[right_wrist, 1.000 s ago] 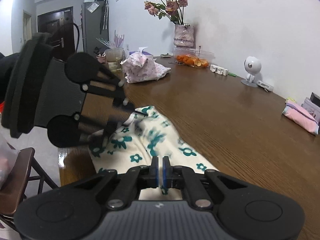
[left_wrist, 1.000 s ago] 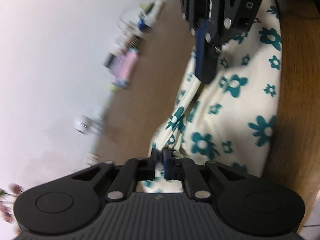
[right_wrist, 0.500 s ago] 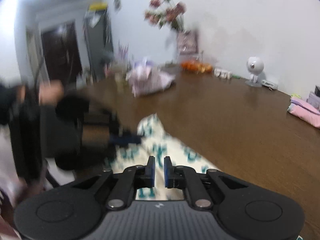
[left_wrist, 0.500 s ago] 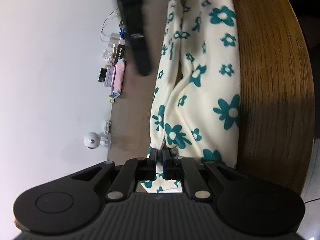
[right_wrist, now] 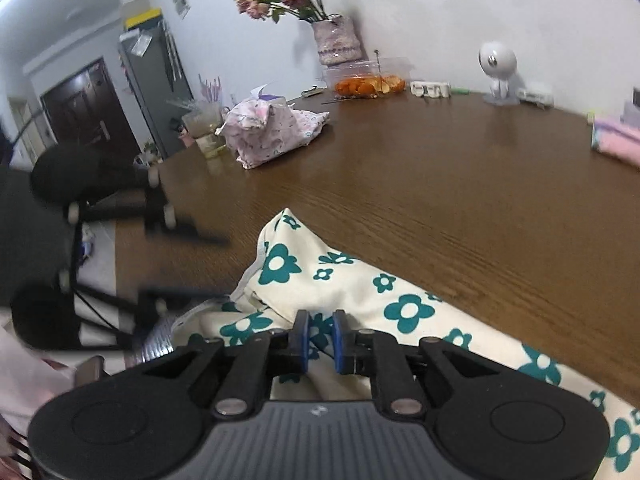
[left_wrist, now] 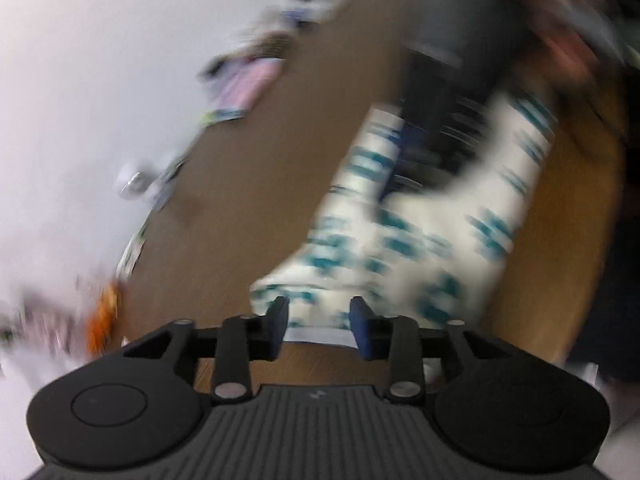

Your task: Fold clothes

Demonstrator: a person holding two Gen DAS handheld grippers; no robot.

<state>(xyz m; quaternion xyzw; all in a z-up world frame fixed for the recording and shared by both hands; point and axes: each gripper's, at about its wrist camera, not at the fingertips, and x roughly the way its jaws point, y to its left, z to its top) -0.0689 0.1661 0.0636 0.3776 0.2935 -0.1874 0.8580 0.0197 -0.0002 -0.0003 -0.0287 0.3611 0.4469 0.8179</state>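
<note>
**Floral garment flat near the table's front edge, both grippers loosening**

Cream cloth printed with teal flowers, the garment (right_wrist: 360, 280) lies stretched along the near edge of the brown wooden table (right_wrist: 460, 184), its rounded end pointing toward the table's left corner. From the right wrist view the right gripper (right_wrist: 320, 338) sits low over the cloth close to that end; its blue pads stand a narrow gap apart with flowered fabric showing between them, and I cannot tell whether the pads touch it. The left gripper (right_wrist: 224, 264) hangs just off the garment's left end, above the table's edge, its two black fingers spread and smeared by motion.

The left wrist view is heavily blurred. There the left gripper (left_wrist: 320, 328) has its jaws parting, blue pads clearly separated, and nothing is pinched; the end of the garment (left_wrist: 400, 240) lies just beyond the fingertips on the wood, and bare table shows under the gap. A dark shape that seems to be the other gripper rests over the far part of the cloth.

Farther back on the table, well apart from the garment, a crumpled pale pink cloth (right_wrist: 272, 132) sits toward the left edge. A vase of dried roses (right_wrist: 336, 40), a clear box of orange food (right_wrist: 368, 80) and a small white camera (right_wrist: 498, 68) line the far edge by the wall. Folded pink fabric (right_wrist: 616, 144) lies at the right edge.
</note>
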